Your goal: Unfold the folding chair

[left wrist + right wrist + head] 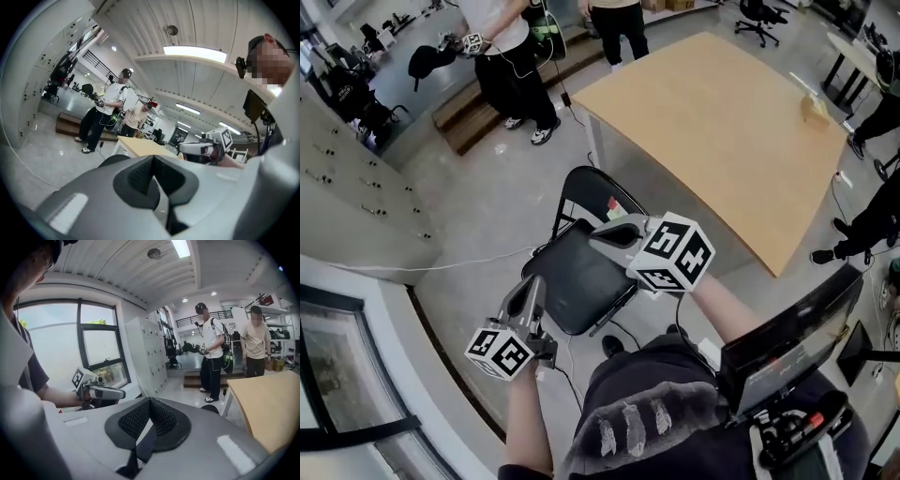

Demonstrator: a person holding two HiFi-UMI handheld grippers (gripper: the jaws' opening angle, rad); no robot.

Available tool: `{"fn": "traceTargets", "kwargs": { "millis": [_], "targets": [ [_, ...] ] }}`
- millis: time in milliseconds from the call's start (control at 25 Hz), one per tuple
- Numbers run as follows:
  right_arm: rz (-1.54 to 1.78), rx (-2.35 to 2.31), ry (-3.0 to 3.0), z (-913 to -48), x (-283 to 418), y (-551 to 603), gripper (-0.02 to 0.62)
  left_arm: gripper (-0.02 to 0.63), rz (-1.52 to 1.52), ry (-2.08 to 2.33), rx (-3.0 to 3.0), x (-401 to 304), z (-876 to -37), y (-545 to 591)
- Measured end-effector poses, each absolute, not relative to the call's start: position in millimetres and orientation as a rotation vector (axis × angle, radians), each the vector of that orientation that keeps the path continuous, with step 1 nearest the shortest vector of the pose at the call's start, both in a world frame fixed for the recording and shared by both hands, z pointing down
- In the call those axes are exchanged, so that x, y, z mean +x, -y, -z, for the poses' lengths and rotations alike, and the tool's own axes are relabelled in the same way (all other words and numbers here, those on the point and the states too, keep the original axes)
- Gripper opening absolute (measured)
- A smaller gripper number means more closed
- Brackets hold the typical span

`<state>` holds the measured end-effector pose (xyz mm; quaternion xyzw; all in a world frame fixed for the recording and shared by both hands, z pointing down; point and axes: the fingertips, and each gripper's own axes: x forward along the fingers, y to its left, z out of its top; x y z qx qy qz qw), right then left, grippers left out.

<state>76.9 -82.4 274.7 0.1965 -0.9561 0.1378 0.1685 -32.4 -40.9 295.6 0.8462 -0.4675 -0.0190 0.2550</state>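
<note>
A black folding chair stands opened out on the grey floor below me, with its seat (577, 279) flat and its backrest (593, 199) towards the table. My left gripper (534, 283) hovers over the seat's left edge, shut and holding nothing. My right gripper (600, 235) hangs above the seat's far right, also shut and empty. In the left gripper view the shut jaws (153, 160) point level into the room, and the right gripper (202, 149) shows beyond them. The right gripper view shows its shut jaws (149, 402) and, past them, the left gripper (101, 392).
A large wooden table (722, 122) stands just beyond the chair. Grey lockers (356, 197) line the left wall, with a window (337, 394) below them. Two people (511, 56) stand by a low wooden platform (478, 108). A dark screen on a stand (787, 347) is at my right.
</note>
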Motion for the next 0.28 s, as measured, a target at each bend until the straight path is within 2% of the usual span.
{"fn": "traceTargets", "kwargs": {
  "millis": [280],
  "targets": [
    [-0.396, 0.441, 2.798, -261.7, 154.2, 55.7, 0.0, 0.002, 0.043, 1.265, 2.348, 86.8, -267.6, 32.7]
  ]
}}
